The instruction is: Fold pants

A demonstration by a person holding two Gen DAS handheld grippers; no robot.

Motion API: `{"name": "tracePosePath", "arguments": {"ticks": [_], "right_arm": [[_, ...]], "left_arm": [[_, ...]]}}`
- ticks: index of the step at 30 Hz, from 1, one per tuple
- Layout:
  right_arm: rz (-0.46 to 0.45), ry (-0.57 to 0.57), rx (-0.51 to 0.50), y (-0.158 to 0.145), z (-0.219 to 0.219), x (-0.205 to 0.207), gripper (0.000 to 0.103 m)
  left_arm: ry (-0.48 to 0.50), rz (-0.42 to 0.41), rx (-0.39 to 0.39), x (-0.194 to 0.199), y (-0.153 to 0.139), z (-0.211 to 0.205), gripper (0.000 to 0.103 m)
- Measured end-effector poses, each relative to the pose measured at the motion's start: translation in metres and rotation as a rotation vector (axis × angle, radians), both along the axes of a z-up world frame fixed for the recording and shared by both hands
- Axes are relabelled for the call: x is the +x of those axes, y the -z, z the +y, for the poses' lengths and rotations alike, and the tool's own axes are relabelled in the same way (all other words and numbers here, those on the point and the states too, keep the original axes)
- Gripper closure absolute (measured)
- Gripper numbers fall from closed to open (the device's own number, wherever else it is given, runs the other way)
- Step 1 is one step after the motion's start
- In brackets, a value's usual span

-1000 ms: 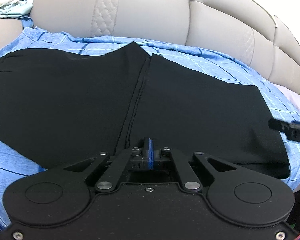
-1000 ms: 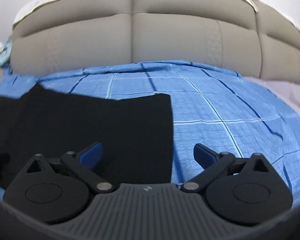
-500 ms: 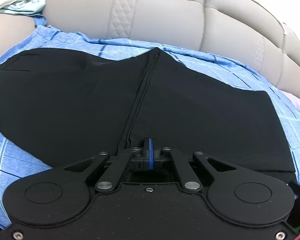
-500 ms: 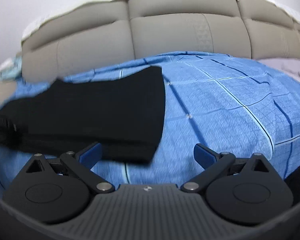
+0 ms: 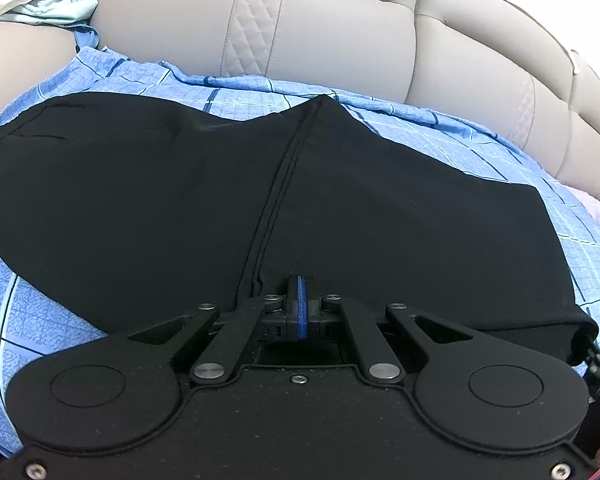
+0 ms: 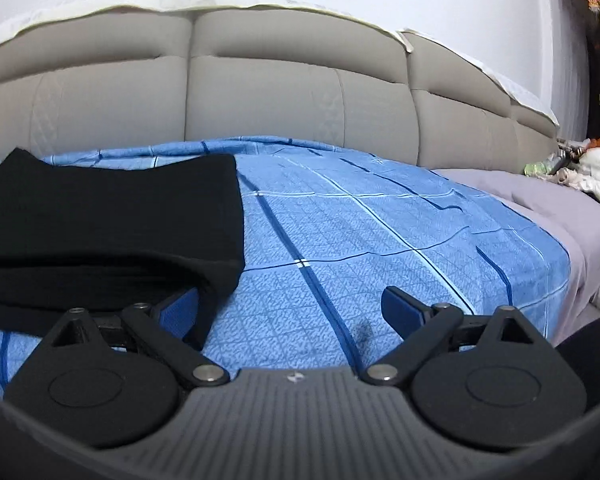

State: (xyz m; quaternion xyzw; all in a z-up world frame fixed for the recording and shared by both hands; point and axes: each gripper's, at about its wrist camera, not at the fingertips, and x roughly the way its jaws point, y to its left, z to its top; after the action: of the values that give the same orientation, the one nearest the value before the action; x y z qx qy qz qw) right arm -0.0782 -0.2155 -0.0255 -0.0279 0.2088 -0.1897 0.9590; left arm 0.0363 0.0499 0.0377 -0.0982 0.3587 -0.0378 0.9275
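Left view: seam down black pants (image 5: pixel 260 184), left hand-held gripper (image 5: pixel 299 308) pinched shut at near edge. Right view: right hand-held gripper (image 6: pixel 292 304) spread wide, raised leg-end corner on bed (image 6: pixel 380 216).

Both views are brightly and evenly lit, with soft shadows only. Fisheye curvature bends the headboard (image 6: pixel 300 92) strongly toward the edges. The right wrist view looks slightly soft.

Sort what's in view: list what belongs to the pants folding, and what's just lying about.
Belongs to the job:
black pants
left hand-held gripper, shut
right hand-held gripper, open
blue checked sheet they lie on

Just lying about:
pale clothes by the headboard
clutter at the bed's far side
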Motion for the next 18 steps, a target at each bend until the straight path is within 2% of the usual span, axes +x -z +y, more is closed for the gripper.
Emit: {"name": "tracePosePath", "arguments": {"ticks": [2, 4, 6, 8, 10, 11, 15, 16, 18], "right_arm": [[0.010, -0.067, -0.069, 0.005, 0.013, -0.001, 0.009], [0.006, -0.148, -0.079, 0.008, 0.024, -0.004, 0.010], [0.005, -0.167, -0.116, 0.010, 0.033, -0.003, 0.010], [0.000, -0.127, -0.149, 0.011, 0.034, 0.001, 0.007], [-0.003, -0.016, -0.197, 0.011, 0.031, 0.004, 0.006], [0.000, 0.053, -0.253, 0.013, 0.029, 0.006, 0.001], [0.009, 0.071, -0.416, 0.022, 0.041, 0.008, 0.000], [-0.002, 0.025, -0.415, 0.023, 0.045, 0.009, 0.002], [-0.052, -0.109, -0.318, 0.019, 0.048, 0.010, 0.004]], "left_arm": [[0.000, -0.001, 0.000, 0.000, 0.000, 0.001, 0.099], [0.003, -0.002, -0.001, 0.000, 0.001, 0.002, 0.099], [0.001, -0.001, -0.002, 0.000, 0.001, 0.002, 0.099], [0.004, 0.001, -0.003, 0.000, 0.001, 0.003, 0.099], [0.005, 0.004, -0.008, 0.001, 0.000, 0.003, 0.099], [0.008, 0.005, -0.013, 0.001, 0.000, 0.004, 0.099], [0.012, 0.001, -0.014, 0.000, 0.001, 0.004, 0.099], [0.011, 0.000, -0.012, 0.000, 0.001, 0.004, 0.099], [0.011, 0.000, -0.009, 0.000, 0.001, 0.004, 0.099]]}}
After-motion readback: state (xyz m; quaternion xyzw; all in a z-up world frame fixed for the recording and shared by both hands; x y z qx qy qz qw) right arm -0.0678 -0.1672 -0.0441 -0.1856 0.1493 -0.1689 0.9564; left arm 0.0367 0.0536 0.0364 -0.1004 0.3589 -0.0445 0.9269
